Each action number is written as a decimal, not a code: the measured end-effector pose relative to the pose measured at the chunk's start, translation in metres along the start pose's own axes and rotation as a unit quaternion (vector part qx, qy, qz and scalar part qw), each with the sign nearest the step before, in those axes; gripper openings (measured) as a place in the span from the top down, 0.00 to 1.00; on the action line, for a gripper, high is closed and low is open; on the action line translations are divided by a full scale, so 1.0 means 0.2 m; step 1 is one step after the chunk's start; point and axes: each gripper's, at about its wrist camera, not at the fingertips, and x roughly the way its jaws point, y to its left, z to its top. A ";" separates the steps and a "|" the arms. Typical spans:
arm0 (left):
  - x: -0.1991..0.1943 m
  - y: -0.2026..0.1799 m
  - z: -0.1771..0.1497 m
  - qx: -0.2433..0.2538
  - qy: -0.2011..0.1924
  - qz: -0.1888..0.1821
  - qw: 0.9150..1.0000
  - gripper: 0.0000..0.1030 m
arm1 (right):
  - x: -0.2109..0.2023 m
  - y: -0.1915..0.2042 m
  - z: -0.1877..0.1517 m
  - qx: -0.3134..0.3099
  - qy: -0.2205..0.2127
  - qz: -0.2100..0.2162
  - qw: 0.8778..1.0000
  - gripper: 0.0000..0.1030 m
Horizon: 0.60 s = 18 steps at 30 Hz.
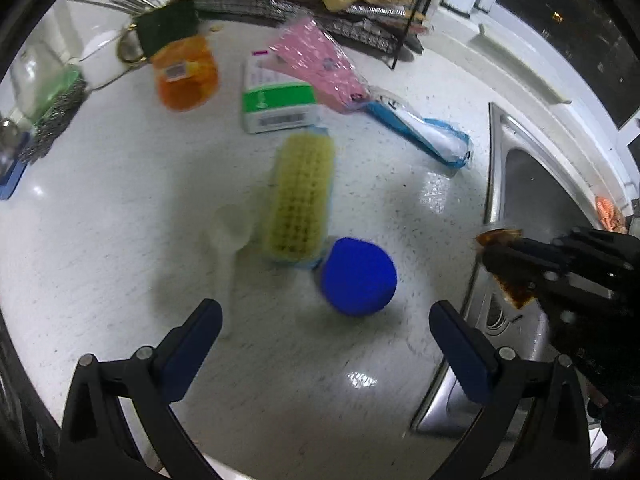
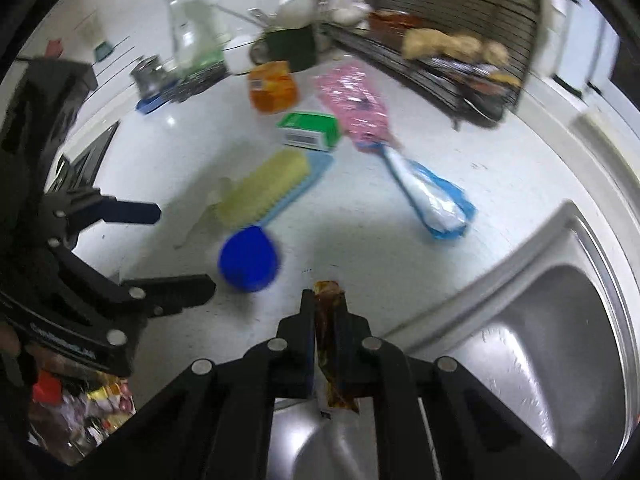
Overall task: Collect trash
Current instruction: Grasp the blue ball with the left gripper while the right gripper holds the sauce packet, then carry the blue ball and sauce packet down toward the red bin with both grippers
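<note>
right wrist view shows the right gripper (image 2: 325, 308) closed on a brown sauce packet (image 2: 330, 344), which is pinched between the two fingers and hangs down a little behind them, above the edge of the steel sink (image 2: 560, 320); left wrist view shows the left gripper (image 1: 326, 320) with its fingers wide apart and holding nothing, above the white counter (image 1: 120, 240), just near a blue cap (image 1: 358, 276); i judge the task as only started: one piece of trash is lifted, and much is left on the counter, namely the blue cap, a yellow brush (image 1: 300, 200) on a light blue base, a green and white box (image 1: 278, 108), a pink wrapper (image 1: 316, 64), a blue and white bag (image 1: 424, 132) and an orange pack (image 1: 186, 74); which of these is really trash i cannot say for sure; no bin is visible, though at the lower left of the right wrist view there is a blurred heap of coloured wrappers (image 2: 92, 404) that may be a trash bag; both pictures are blurred by motion, so labels cannot be read; a pale shape (image 1: 232, 236) beside the brush is too faint to name; the rack (image 1: 360, 20) behind is cut off at the top.
</note>
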 end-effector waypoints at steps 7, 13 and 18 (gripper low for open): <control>0.12 -0.05 0.04 0.001 0.009 0.030 1.000 0.02 | -0.05 -0.08 -0.07 0.025 0.000 -0.004 1.000 0.94; 0.18 -0.07 0.06 0.005 0.001 0.035 0.999 0.27 | -0.07 -0.12 -0.09 0.037 0.000 0.000 0.999 0.94; 0.17 -0.12 0.08 0.013 0.003 0.033 0.999 0.59 | -0.09 -0.14 -0.10 0.056 -0.002 0.005 0.998 0.94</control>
